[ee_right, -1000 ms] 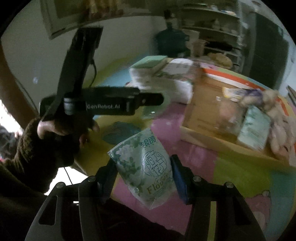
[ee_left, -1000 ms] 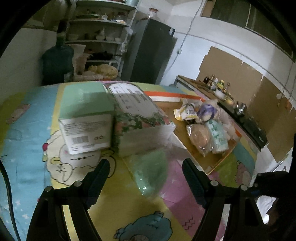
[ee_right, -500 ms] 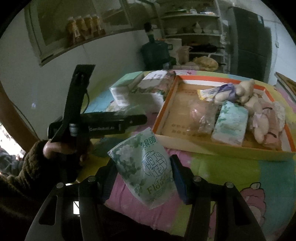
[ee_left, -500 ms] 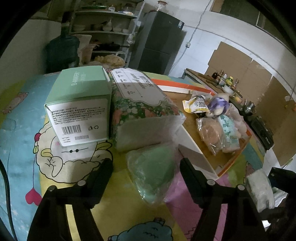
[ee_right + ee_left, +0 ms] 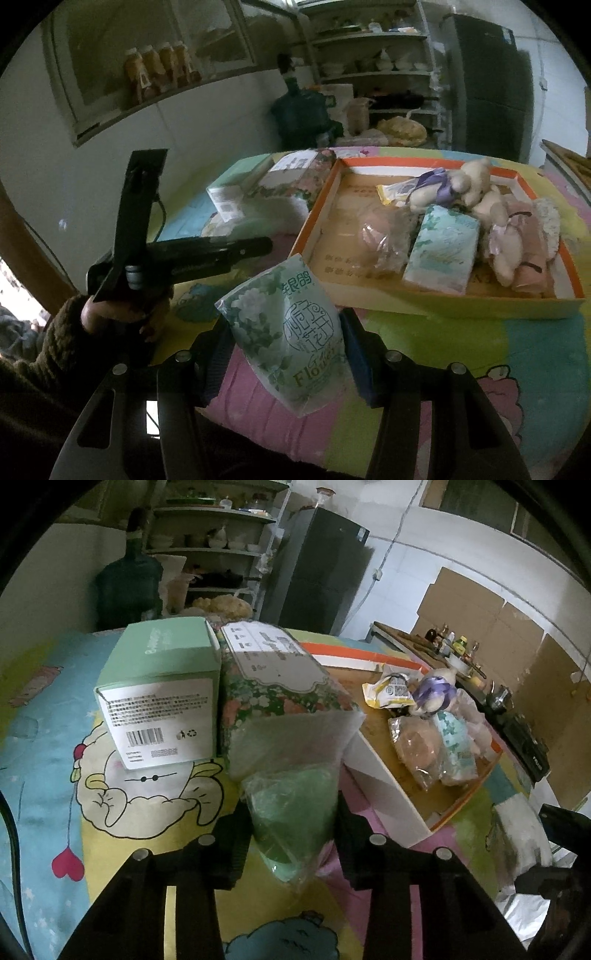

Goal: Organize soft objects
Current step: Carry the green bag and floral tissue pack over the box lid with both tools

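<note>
We see a bench (image 5: 44, 760) covered in pastel patches of blue, yellow, pink and green with cartoon sheep and a red heart. A mint-green box (image 5: 162, 686) has a white barcoded end; beside it sits a dark floral pack (image 5: 280, 694). A clear bag (image 5: 291, 812) holds something pale green. The tray (image 5: 443, 295) has an orange rim and tan floor. A white pouch (image 5: 291, 332) bears green flower prints

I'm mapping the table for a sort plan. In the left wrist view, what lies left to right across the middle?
Mint green box → floral-wrapped tissue block → orange-rimmed tray's white wall → bagged pinkish soft item → pale green tissue pack.
</note>
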`<state>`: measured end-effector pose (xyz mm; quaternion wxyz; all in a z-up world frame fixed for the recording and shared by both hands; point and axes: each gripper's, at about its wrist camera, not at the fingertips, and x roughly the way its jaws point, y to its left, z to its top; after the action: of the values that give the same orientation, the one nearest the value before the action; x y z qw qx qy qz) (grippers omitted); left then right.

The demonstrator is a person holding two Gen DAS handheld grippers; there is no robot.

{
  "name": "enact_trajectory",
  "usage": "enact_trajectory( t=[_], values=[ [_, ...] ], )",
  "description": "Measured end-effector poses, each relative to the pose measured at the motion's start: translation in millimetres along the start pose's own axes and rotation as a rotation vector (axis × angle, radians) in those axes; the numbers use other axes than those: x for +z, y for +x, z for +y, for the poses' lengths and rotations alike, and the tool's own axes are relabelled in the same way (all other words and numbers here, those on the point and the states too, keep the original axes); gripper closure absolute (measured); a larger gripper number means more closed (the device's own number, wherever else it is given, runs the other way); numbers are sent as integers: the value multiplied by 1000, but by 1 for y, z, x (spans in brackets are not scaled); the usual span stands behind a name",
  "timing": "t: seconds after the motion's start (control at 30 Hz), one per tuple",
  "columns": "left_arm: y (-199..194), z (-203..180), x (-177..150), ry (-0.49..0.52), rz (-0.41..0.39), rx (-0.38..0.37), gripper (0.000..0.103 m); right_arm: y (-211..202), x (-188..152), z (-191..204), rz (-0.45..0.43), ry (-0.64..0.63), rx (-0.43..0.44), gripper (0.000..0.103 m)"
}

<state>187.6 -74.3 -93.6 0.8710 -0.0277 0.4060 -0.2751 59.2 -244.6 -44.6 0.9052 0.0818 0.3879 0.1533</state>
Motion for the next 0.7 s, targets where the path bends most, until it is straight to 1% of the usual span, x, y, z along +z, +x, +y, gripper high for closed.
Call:
enact_trajectory(
  t=[0.23, 0.37, 0.7],
  values=[
    [-23, -15, 3, 20, -48, -8, 63, -11, 3, -7, -42, 13, -15, 46],
    [-36, -32, 10, 46, -79, -12, 63, -18, 6, -10, -67, 14, -26, 46],
    [-44, -72, 32, 98, -126, -22, 63, -40, 13, -22, -133, 10, -69, 46]
  ],
)
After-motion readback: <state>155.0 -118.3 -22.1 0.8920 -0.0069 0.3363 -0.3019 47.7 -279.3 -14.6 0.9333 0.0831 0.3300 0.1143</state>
